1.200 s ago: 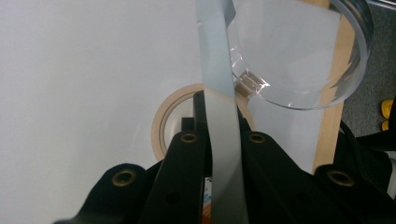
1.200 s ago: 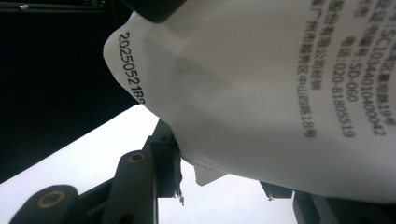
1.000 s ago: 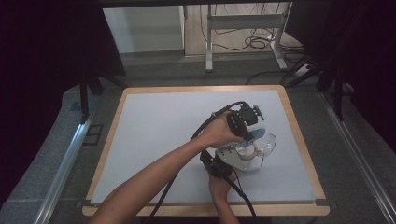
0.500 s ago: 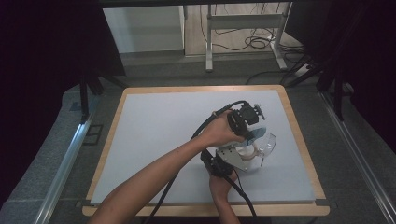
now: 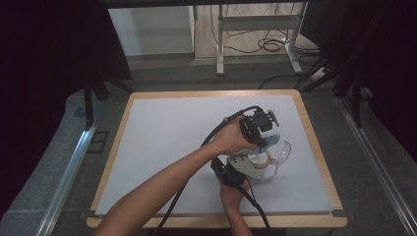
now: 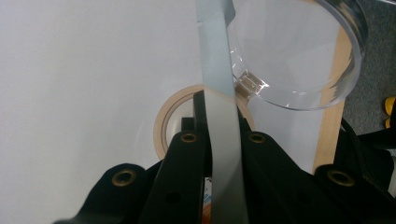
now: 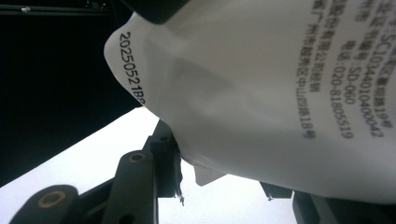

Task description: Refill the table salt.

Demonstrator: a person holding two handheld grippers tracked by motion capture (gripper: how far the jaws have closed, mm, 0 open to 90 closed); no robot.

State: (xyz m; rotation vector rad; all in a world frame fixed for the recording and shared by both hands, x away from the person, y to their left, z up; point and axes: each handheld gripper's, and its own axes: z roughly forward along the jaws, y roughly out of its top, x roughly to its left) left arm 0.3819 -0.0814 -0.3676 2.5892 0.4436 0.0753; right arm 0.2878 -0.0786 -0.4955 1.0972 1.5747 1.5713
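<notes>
Pinching a flat pale-blue strip (image 6: pixel 219 93), your left hand-held gripper (image 6: pixel 219 140) sits clenched; the round clear lid (image 6: pixel 299 51) lies at two o'clock. Your right hand-held gripper (image 7: pixel 219 172) grasps a crinkled white pouch (image 7: pixel 261 93).

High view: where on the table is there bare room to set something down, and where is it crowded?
The white mat lies bare across its left half and along the far edge. It is crowded right of centre, where both grippers work over the clear bowl and the tape roll.
</notes>
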